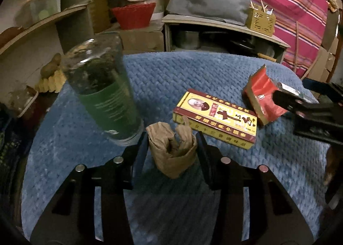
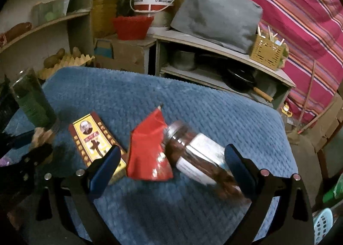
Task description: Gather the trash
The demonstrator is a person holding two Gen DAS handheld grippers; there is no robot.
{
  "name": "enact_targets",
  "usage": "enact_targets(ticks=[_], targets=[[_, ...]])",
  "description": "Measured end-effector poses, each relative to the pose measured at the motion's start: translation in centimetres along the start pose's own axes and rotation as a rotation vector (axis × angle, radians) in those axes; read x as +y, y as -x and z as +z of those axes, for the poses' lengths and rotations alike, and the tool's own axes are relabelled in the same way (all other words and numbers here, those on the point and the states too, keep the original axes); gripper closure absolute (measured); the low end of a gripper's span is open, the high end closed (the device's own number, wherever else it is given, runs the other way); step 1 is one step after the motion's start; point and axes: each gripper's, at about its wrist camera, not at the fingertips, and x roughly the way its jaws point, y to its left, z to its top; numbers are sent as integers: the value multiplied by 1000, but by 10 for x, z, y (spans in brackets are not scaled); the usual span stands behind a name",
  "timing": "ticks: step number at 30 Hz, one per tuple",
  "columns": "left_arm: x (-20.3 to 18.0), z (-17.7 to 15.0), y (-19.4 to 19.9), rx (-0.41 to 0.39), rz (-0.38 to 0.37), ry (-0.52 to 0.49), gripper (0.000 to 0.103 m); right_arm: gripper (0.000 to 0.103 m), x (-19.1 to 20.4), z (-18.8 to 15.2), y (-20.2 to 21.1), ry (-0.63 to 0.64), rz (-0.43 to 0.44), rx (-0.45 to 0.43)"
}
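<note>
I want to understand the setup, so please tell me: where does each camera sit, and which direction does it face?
Left wrist view: on the left tongs, looking forward and down at the blue cloth; its own fingers flank a crumpled brown paper, and the right tongs enter at the right edge.
Right wrist view: on the right tongs, facing the same way; its open fingers flank a red packet and a jar.
Both share the yellow box, red packet and green bottle.

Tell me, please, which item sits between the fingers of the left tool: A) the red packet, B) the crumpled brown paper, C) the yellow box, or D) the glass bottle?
B: in the left wrist view the crumpled brown paper sits between the left tool fingers, with the yellow box and red packet lying beyond it.
</note>
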Motion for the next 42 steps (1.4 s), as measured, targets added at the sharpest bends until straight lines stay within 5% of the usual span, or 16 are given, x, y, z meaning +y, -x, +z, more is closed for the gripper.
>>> enact_targets(ticks=[5,7,11,14,23,24,25,42], targets=[[13,0,5,-2,3,31,59,10,15,10,-15,5,2,17],[17,0,5,1,3,45,59,24,21,11,-21,20,-15,27],[27,-2,4,3,4,75,59,33,32,8,-31,51,-44,54],[31,-2,4,7,-3,89,59,52,37,6,-28,84,-83,43],[22,-4,12,-4,-21,77,59,64,40,-6,-15,100,-74,47],[21,-4,13,-6,-21,74,59,69,37,-8,-13,92,-71,44],[20,-5,14,-7,-22,73,59,86,34,-9,-10,81,-63,42],[-4,-19,42,-52,-41,20,59,97,-26,-48,59,-104,86,-6]])
